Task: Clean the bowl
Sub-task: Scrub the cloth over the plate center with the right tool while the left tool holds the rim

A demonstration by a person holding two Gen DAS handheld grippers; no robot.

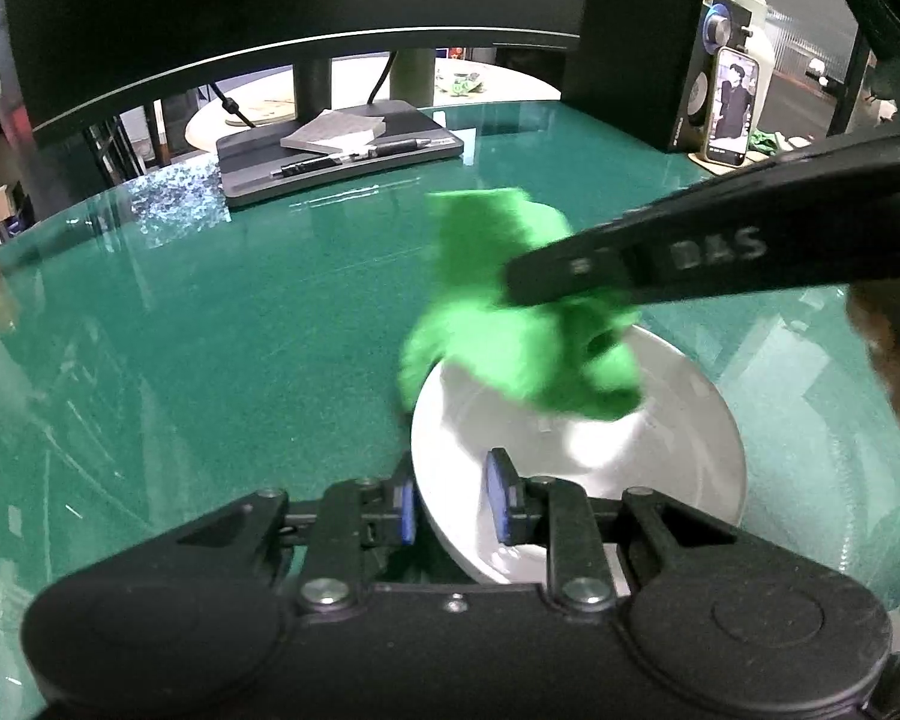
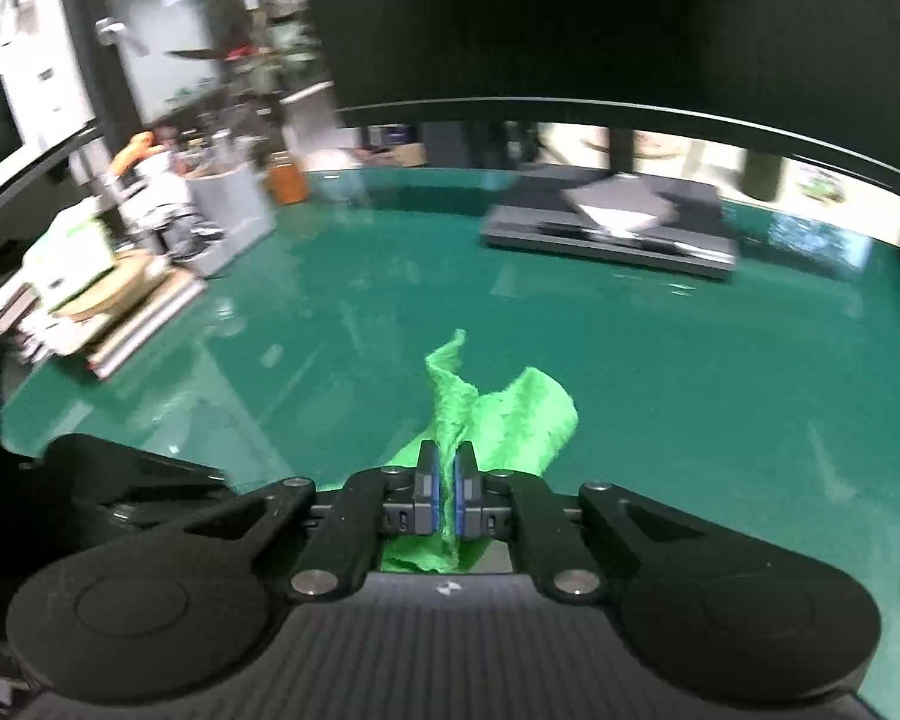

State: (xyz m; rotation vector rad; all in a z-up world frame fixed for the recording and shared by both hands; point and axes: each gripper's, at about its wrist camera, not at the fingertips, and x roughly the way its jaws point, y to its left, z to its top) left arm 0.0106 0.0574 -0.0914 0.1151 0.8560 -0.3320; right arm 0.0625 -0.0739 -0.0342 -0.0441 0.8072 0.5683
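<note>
A white bowl (image 1: 600, 456) sits on the green table (image 1: 210, 330). My left gripper (image 1: 453, 504) is shut on the bowl's near rim, one blue pad inside and one outside. My right gripper (image 2: 447, 492) is shut on a bright green cloth (image 2: 498, 414). In the left wrist view the right gripper's black body (image 1: 720, 258) reaches in from the right and holds the green cloth (image 1: 522, 330) over the far side of the bowl, the cloth hanging into it. The bowl is hidden in the right wrist view.
A monitor stand (image 1: 342, 150) with a notepad and pens is at the back. A phone (image 1: 732, 108) leans by a black speaker (image 1: 648, 48) at back right. A grey container (image 2: 234, 216), an orange jar (image 2: 285, 180) and stacked papers (image 2: 90, 300) crowd the left side.
</note>
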